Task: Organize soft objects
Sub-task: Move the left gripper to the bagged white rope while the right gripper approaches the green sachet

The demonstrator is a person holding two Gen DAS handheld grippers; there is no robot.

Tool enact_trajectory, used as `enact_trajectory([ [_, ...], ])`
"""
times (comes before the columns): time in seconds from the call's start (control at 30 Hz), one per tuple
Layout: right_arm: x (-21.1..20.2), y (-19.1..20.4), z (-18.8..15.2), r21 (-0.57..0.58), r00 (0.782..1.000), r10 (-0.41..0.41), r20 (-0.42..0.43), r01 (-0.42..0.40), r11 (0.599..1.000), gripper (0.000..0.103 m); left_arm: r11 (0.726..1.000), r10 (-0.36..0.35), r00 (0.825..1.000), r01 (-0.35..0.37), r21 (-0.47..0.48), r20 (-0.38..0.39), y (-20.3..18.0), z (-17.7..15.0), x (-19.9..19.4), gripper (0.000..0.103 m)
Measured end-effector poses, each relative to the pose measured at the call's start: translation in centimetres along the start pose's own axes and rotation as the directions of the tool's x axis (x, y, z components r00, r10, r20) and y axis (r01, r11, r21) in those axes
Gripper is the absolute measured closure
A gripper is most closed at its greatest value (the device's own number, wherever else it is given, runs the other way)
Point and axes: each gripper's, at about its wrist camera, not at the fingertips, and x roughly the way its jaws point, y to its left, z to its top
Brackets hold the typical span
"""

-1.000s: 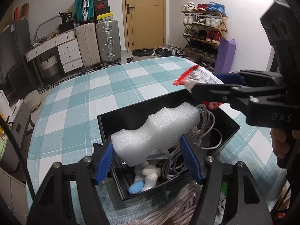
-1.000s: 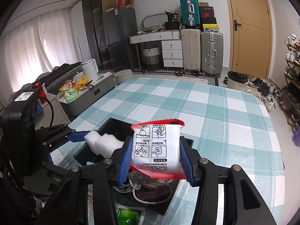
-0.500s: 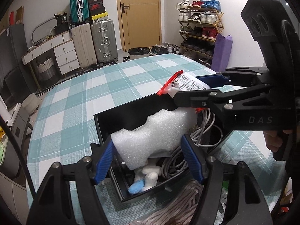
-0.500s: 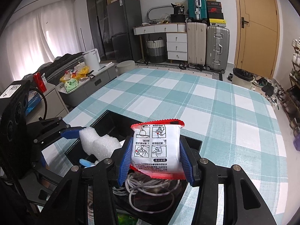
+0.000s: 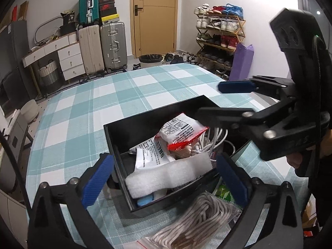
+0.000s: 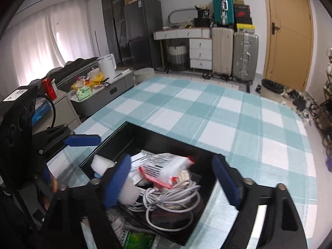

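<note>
Foam, a white spongy block (image 5: pixel 169 173), lies across the near edge of the black plastic bin (image 5: pixel 116 143); the red-edged printed pouch (image 5: pixel 182 132) sits atop the white cable coil (image 6: pixel 170 197). Both look light and squashy; I'd pinch them mid-body. Left gripper (image 5: pixel 164 179) and right gripper (image 6: pixel 176 183) have just sprung wide, holding nothing.

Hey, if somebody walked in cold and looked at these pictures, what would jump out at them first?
Probably the black box on the checked tablecloth, crammed with a white foam block, a red-edged white packet and a coil of white cable. Next, the left gripper and right gripper over the box, whose jaws have just been opening, with nothing pinched between their blue pads.
</note>
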Motion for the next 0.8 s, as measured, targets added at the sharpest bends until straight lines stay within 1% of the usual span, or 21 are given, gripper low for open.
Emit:
enact_trajectory([
  [0.13, -1.3, -0.6, -0.3, 0.023, 0.999, -0.035, 0.013, 0.035, 0.999, 0.007, 0.999, 0.015, 1.000, -0.015, -0.051, 0.002, 0.9, -0.4, -0.5, 0.000],
  [0.2, -2.0, -0.9, -0.7, 0.039, 0.998, -0.053, 0.023, 0.052, 0.998, 0.001, 0.997, 0.013, 1.000, -0.013, -0.073, 0.008, 1.3, -0.7, -0.8, 0.000],
  [0.3, -2.8, -1.2, -1.2, 0.059, 0.998, -0.066, 0.024, 0.065, 0.996, 0.001, 0.994, 0.016, 1.000, -0.014, -0.109, 0.018, 1.9, -1.2, -1.4, 0.000],
  [0.4, -3.6, -1.3, -2.2, 0.075, 0.997, -0.074, 0.023, 0.072, 0.995, 0.001, 0.992, 0.021, 1.000, -0.019, -0.123, 0.021, 2.2, -1.9, -2.0, 0.000],
  [0.63, -5.1, -0.6, -4.4, 0.082, 0.996, -0.090, 0.010, 0.089, 0.993, 0.001, 0.995, 0.033, 0.999, -0.030, -0.091, 0.032, 1.5, -3.4, -3.2, 0.000],
  [0.7, -5.3, -0.5, -4.9, 0.083, 0.996, -0.086, 0.004, 0.086, 0.993, 0.001, 0.996, 0.048, 0.998, -0.045, -0.075, 0.042, 1.2, -3.8, -3.6, 0.000],
  [0.8, -5.5, 0.0, -5.6, 0.069, 0.996, -0.089, -0.012, 0.090, 0.994, 0.001, 0.997, 0.048, 0.997, -0.045, -0.061, 0.057, 0.9, -4.3, -4.0, 0.000],
])
